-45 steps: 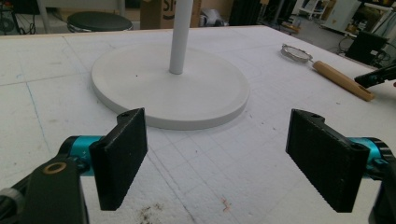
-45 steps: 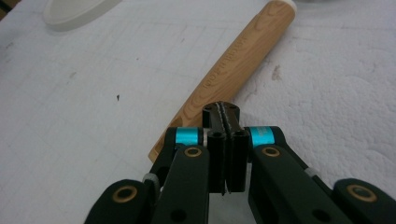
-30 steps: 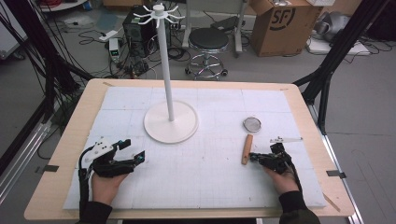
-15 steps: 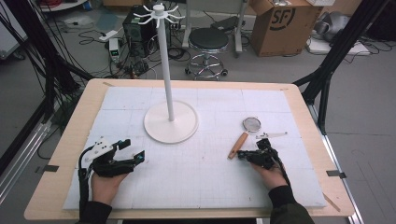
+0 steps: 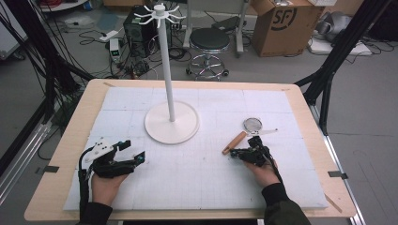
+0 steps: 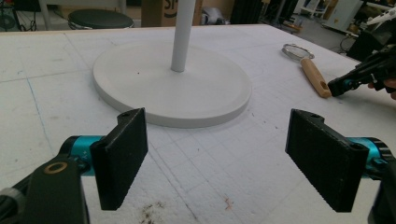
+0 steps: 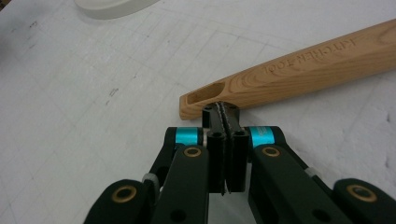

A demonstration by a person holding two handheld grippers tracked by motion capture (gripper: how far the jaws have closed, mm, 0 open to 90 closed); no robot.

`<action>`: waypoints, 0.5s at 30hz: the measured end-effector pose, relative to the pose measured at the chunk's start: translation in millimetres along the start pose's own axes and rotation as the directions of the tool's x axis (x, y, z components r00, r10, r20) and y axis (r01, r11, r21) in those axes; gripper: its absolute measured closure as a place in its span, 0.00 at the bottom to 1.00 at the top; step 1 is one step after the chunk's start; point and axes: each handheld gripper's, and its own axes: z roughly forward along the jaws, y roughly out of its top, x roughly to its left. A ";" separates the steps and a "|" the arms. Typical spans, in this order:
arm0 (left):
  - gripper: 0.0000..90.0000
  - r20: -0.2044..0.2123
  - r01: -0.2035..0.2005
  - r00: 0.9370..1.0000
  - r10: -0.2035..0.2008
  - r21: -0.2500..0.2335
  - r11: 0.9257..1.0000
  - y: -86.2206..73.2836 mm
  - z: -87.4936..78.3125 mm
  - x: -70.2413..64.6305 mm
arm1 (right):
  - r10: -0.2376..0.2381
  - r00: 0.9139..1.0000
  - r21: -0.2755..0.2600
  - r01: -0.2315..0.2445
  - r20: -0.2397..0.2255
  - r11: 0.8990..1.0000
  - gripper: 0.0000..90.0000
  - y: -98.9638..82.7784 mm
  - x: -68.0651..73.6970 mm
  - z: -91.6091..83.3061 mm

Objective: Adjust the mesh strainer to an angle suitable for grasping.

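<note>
A small strainer with a round mesh bowl (image 5: 252, 124) and a wooden handle (image 5: 233, 143) lies on the white mat, right of centre. My right gripper (image 5: 233, 153) is shut with nothing between its jaws. Its tips (image 7: 220, 112) rest against the slotted end of the handle (image 7: 299, 70). My left gripper (image 5: 133, 151) sits at the front left of the mat, open and holding nothing. Its jaws (image 6: 219, 158) face the round base (image 6: 173, 88) of the white stand, with the strainer handle (image 6: 315, 77) and the other gripper (image 6: 334, 87) farther off to the right.
The white stand (image 5: 172, 123) rises from its disc base mid-table, with a ring of hooks at the top (image 5: 159, 10). The white mat (image 5: 187, 187) covers most of the wooden table (image 5: 70, 140). A stool and a cardboard box stand beyond the far edge.
My right gripper has slid left across the mat with its tips at the handle's end. The handle's free end has swung left, so the strainer now lies more slanted. The left gripper has kept still.
</note>
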 end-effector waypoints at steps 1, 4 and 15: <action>0.24 0.000 -0.001 1.000 0.001 -0.001 1.000 0.0 0.1 0.1 | 0.006 1.000 0.001 -0.006 -0.004 1.000 0.99 1.4 0.3 1.5; 0.24 -0.001 -0.002 1.000 0.002 0.000 1.000 0.0 0.2 0.4 | 0.002 1.000 0.003 -0.002 -0.012 1.000 0.99 4.7 0.1 5.1; 0.24 -0.008 -0.004 1.000 0.004 -0.002 1.000 0.3 -1.3 2.5 | -0.017 0.998 0.003 0.017 -0.067 1.000 0.99 24.4 7.3 21.5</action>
